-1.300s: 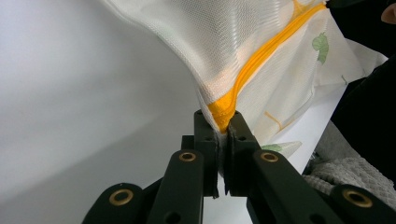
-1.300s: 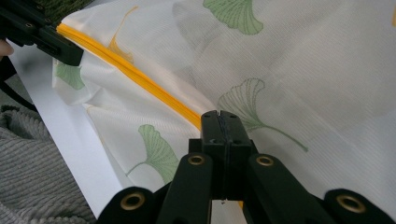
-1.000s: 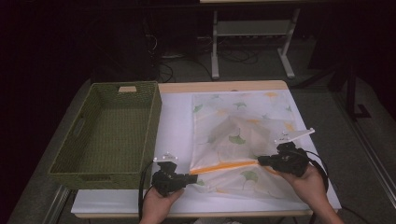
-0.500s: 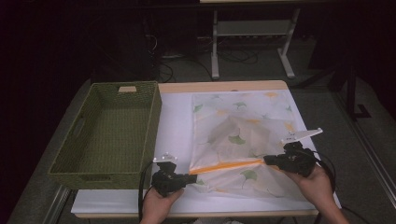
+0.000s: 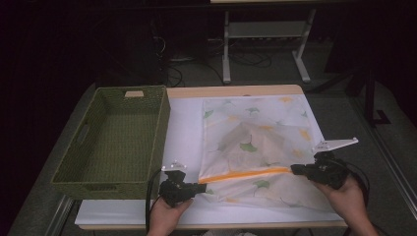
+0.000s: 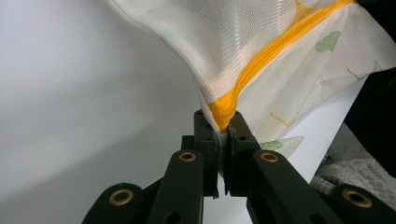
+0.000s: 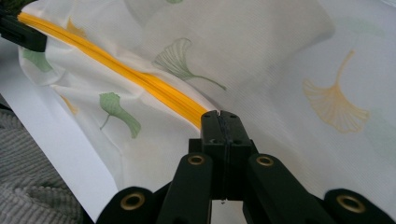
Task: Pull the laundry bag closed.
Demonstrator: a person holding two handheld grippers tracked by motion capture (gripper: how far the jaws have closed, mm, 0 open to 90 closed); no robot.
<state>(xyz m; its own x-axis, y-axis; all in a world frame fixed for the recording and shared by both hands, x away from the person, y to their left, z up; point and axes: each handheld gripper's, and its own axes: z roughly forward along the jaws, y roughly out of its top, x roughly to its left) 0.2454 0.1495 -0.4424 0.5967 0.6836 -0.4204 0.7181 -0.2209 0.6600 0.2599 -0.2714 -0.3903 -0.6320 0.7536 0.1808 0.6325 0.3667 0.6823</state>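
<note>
Left gripper: near table edge, jaws pinched tight on the left end of the orange zipper, clear enough in the left gripper view.
Right gripper: jaws clamped together at the zipper's right end, probably on the pull tab, though the slider itself is hidden so can't swear to it.
Mesh bag: ginkgo-leaf print, lying flat on the white table, something pale bulging inside, front edge lifted taut between the grippers.
Progress: zipper line looks stretched straight across; I'd guess zipping is about done, and placing the bag is what's left.
Basket: green wicker, just left of the bag, nothing in it.
</note>
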